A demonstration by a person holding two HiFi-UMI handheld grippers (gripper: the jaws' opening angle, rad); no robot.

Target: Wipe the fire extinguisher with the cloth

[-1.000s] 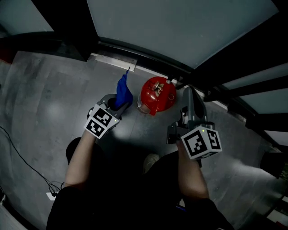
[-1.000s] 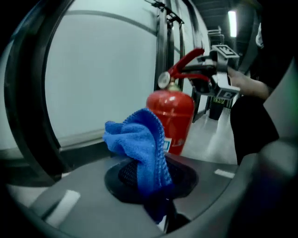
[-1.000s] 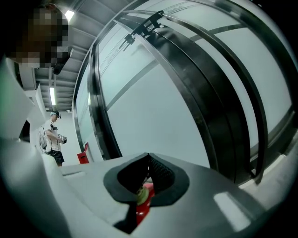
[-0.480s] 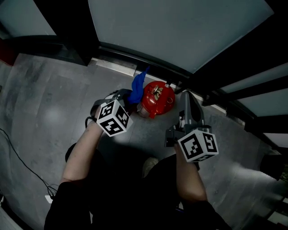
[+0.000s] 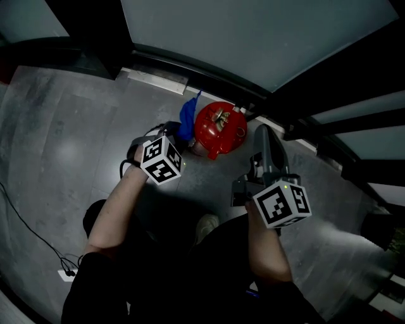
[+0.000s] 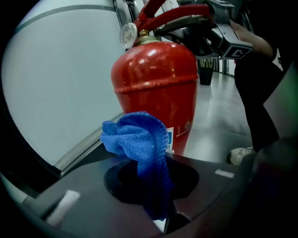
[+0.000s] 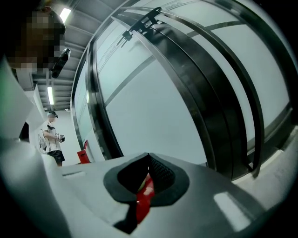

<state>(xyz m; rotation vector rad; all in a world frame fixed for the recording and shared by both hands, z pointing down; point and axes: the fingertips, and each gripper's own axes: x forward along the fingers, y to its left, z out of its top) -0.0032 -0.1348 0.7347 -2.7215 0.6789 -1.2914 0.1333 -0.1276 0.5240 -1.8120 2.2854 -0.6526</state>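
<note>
Looking down: the red fire extinguisher [image 5: 218, 130] stands upright on the grey floor [image 5: 63, 145] at my 12 o'clock, hard up against the foot of the glass wall [image 5: 253, 38]. My left hand-held gripper [image 5: 178, 137] sits at the extinguisher's 9 o'clock side, jaws pinched tight on the blue cloth [image 5: 188, 114]. A bunched tuft of it sticks out past the tips, just beside the red body. From the pictures I cannot tell whether cloth and cylinder touch.

In the left gripper view the cloth rises from between the closed jaws and folds over toward 10 o'clock. The extinguisher's shoulder fills the frame behind it. The pressure gauge [image 6: 127, 35] shows at 11 o'clock, beside the red lever [image 6: 179, 14].

My right hand-held gripper [image 5: 256, 130] comes in from the extinguisher's 3 o'clock side. Its own view shows the jaws closed down on a strip of that red lever, with the ribbed pad pressed against it. The left gripper view backs that up, with the right hand-held gripper clamped at the top of the extinguisher.

My shoe [image 5: 205, 226] is at 6 o'clock of the extinguisher, and a thin cable [image 5: 25, 228] trails across the floor out at 8 o'clock. Far off in the right gripper view, a person [image 7: 50, 137] stands at 9 o'clock.
</note>
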